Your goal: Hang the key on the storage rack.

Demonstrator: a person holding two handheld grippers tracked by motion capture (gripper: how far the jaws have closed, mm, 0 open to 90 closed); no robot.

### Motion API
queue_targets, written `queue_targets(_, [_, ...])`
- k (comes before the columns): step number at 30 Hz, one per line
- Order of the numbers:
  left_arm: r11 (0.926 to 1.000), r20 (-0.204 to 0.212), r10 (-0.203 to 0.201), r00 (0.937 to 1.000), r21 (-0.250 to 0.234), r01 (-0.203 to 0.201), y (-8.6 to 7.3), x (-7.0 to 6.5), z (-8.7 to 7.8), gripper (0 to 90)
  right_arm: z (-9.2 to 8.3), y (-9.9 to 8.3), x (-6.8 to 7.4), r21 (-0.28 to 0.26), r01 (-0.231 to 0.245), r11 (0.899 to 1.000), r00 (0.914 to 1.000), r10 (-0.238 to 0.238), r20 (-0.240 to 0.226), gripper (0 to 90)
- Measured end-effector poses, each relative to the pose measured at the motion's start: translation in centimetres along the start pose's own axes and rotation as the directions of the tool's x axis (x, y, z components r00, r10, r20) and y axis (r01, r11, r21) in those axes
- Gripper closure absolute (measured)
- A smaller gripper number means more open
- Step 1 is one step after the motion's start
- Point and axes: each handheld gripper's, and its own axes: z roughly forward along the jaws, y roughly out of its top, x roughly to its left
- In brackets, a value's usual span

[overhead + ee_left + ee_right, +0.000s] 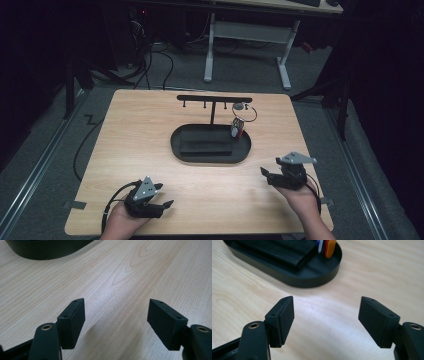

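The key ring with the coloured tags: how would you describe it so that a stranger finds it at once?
On the wooden table stands a black oval tray with a T-shaped hook stand. The key ring hangs from the bar's right end, its coloured tags reaching the tray. It is the only colourful thing there.

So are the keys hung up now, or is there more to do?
It looks done. The key ring hangs from a hook at the right end of the black stand, and its colourful tags dangle over the oval tray. Nothing is in hand: the left gripper and right gripper are open with nothing between the jaws, near the table's front edge. I can't see anything left to hang.
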Motion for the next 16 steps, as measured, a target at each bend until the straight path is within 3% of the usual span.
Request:
queue_targets(1, [1.0000,-0.001,0.000,1.0000,-0.001,0.000,0.0,0.0,0.0,31.0,-0.2,-1.1,0.2,-0.022,-0.021,1.000,0.9998,0.021,-0.002,27.2])
queue_targets(2, [1.0000,-0.001,0.000,1.0000,-0.001,0.000,0.0,0.0,0.0,31.0,-0.2,-1.1,0.2,-0.022,-0.021,1.000,0.9998,0.021,-0.002,27.2])
queue_targets(3, [1.0000,-0.005,-0.003,1.0000,0.001,0.003,0.0,-0.1,0.0,31.0,-1.1,-3.9,0.7,-0.109,-0.073,0.991,0.9965,0.077,0.033,30.3])
queue_targets(4, [1.0000,-0.006,-0.005,1.0000,0.000,0.005,0.1,-0.1,0.0,31.0,-1.4,-4.8,1.0,-0.089,-0.073,0.993,0.9953,0.078,0.057,29.3])
queue_targets(5, [1.0000,-0.006,-0.005,1.0000,0.000,0.005,0.1,-0.1,0.0,31.1,-1.4,-4.8,1.0,-0.089,-0.073,0.993,0.9953,0.078,0.057,29.3])
queue_targets(6, [1.0000,-0.007,-0.002,1.0000,0.001,0.002,0.1,-0.2,0.1,31.1,-2.3,-5.1,1.2,-0.084,-0.037,0.996,0.9981,0.041,0.045,27.6])
queue_targets(7, [1.0000,-0.008,0.002,1.0000,0.006,-0.002,0.1,-0.2,0.1,31.1,-2.7,-5.6,1.2,-0.102,-0.039,0.994,0.9964,0.047,0.070,29.3])
queue_targets(9, [1.0000,-0.011,0.003,0.9999,0.008,-0.003,0.0,-0.3,0.2,31.4,-2.8,-5.9,1.0,-0.099,-0.062,0.993,0.9959,0.068,0.060,27.9])
queue_targets(10, [1.0000,-0.015,0.000,0.9999,0.007,0.000,0.1,-0.3,0.2,31.5,-2.5,-6.1,0.5,-0.097,-0.113,0.989,0.9931,0.115,0.021,26.4])
queue_targets(15, [0.9997,-0.025,0.021,0.9995,0.011,-0.020,0.1,-0.4,0.0,31.4,-2.2,-5.9,0.2,-0.106,-0.120,0.987,0.9918,0.124,0.031,25.7])
queue_targets(16, [0.9996,-0.027,0.023,0.9994,0.014,-0.023,0.1,-0.4,-0.1,31.4,-1.9,-6.1,0.2,-0.091,-0.151,0.984,0.9876,0.155,0.028,24.4])
